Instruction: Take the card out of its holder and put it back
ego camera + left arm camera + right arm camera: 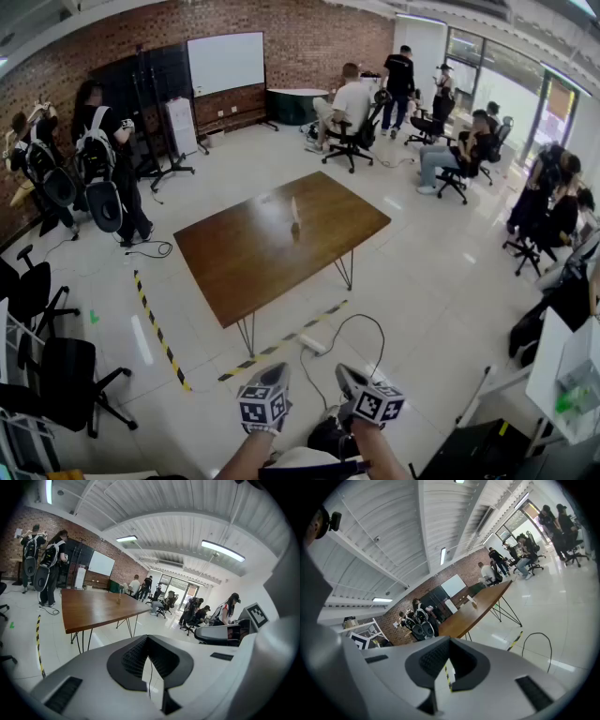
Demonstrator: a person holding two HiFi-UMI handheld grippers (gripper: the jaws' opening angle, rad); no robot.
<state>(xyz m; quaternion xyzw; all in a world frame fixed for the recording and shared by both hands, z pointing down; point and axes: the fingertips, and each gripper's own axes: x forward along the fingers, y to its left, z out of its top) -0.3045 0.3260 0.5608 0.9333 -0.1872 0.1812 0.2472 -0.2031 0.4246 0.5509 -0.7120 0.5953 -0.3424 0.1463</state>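
Standing well back from the wooden table [272,246], open floor between. Holding left gripper [265,394] and right gripper [369,397] low and close to the body, side by side, each with jaws pressed together on nothing (only a sliver of floor showing through the slit in either gripper view). Spotted the card [294,210] upright in its holder [295,229] near the table's middle, long axis vertical, well apart from both grippers. Lies straight ahead and far off, a touch nearer the left gripper's line than the right's; too close to call either hand nearer by much. Seen from the left gripper view [147,638], sits up and left of the jaw line [118,600]; from the right gripper view [450,641], up and right of it [474,603]. Judging task not begun: need to walk up to the table's near edge first, then open one gripper and come at the card from above, along its upright axis. Other people around the room's edges, none at the table.
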